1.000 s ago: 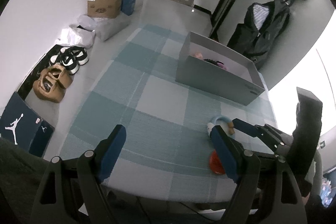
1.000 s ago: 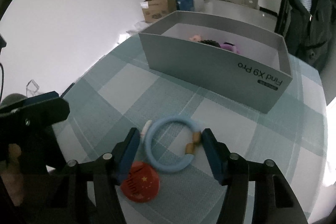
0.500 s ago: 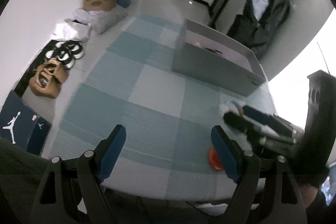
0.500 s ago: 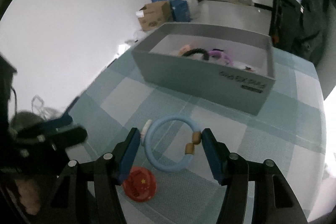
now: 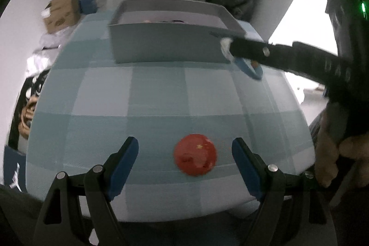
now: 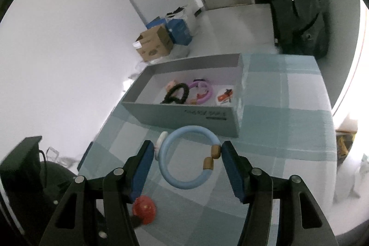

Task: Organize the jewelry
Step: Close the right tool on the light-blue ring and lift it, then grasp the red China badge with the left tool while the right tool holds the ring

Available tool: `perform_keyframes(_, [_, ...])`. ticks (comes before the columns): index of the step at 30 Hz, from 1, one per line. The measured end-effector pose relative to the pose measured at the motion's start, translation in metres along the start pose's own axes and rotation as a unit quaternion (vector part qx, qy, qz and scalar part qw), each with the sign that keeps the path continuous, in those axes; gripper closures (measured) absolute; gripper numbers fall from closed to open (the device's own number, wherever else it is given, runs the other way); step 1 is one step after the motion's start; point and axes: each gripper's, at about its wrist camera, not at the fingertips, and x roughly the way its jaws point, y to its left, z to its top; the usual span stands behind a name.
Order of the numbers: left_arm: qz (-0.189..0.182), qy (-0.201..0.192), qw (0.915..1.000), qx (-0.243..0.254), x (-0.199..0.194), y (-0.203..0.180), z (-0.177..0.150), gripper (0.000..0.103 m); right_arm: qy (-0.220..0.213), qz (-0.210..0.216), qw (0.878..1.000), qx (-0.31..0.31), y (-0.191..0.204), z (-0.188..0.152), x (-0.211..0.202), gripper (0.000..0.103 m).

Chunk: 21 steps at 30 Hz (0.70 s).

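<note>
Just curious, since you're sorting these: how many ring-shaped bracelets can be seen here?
3: a blue bracelet held by the right hand-held gripper, plus a black one and a purple one inside the grey box. Others may be hidden.

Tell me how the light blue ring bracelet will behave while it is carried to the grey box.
The blue bracelet probably stays stiff: it keeps its round shape between the right tool. It looks light, hanging clear above the tablecloth. Its smooth, curved tube may slip or pivot, since the pads touch only two small spots.
</note>
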Motion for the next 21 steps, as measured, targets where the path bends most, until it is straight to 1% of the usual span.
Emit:
perform_keyframes(2, [0.012,0.007,0.9997,0.022,0.003,-0.009,-0.001,0.023,-0.003,-0.002,1.0,0.002,-0.003,0.0,-0.002,0.043])
perform_keyframes(4, [0.027,0.021,0.9986,0.041,0.01,-0.016,-0.003,0.023,-0.003,-0.004,1.0,0.005,-0.007,-0.001,-0.003,0.043])
perform_keyframes(6, [0.041,0.034,0.9973,0.051,0.014,-0.018,-0.006,0.023,-0.002,-0.005,1.0,0.009,-0.01,-0.001,-0.005,0.043])
perform_keyframes(8, [0.049,0.038,0.9967,0.052,0.016,-0.018,-0.008,0.024,-0.003,-0.006,1.0,0.013,-0.013,-0.002,-0.007,0.043])
perform_keyframes(10, [0.061,0.032,0.9966,0.046,0.014,-0.015,-0.008,0.024,-0.006,-0.006,1.0,0.016,-0.016,-0.001,-0.009,0.043])
perform_keyframes(11, [0.058,0.034,0.9969,0.042,0.014,-0.014,-0.008,0.024,-0.007,-0.007,1.0,0.017,-0.017,-0.001,-0.01,0.043])
perform_keyframes(12, [0.055,0.031,0.9972,0.039,0.012,-0.012,-0.009,0.027,-0.007,-0.007,1.0,0.019,-0.017,-0.002,-0.012,0.043])
perform_keyframes(13, [0.059,0.03,0.997,0.04,0.012,-0.012,-0.009,0.032,-0.008,-0.006,1.0,0.02,-0.018,-0.001,-0.013,0.043])
perform_keyframes(15, [0.058,0.028,0.997,0.042,0.01,-0.011,-0.008,0.035,-0.009,-0.005,1.0,0.022,-0.019,-0.001,-0.014,0.043])
perform_keyframes(16, [0.057,0.027,0.997,0.044,0.011,-0.01,-0.007,0.041,-0.009,-0.004,1.0,0.022,-0.019,-0.002,-0.014,0.043])
perform_keyframes(17, [0.055,0.025,0.997,0.047,0.01,-0.012,-0.006,0.045,-0.009,-0.005,1.0,0.022,-0.019,-0.002,-0.014,0.043])
perform_keyframes(18, [0.052,0.025,0.997,0.051,0.009,-0.013,-0.007,0.054,-0.008,-0.005,1.0,0.022,-0.019,-0.002,-0.014,0.043])
perform_keyframes(19, [0.048,0.023,0.9969,0.058,0.008,-0.017,-0.008,0.065,-0.007,-0.005,1.0,0.022,-0.019,-0.002,-0.014,0.043])
perform_keyframes(21, [0.051,0.02,0.9963,0.066,0.009,-0.021,-0.01,0.065,-0.005,-0.007,1.0,0.021,-0.019,-0.002,-0.012,0.043])
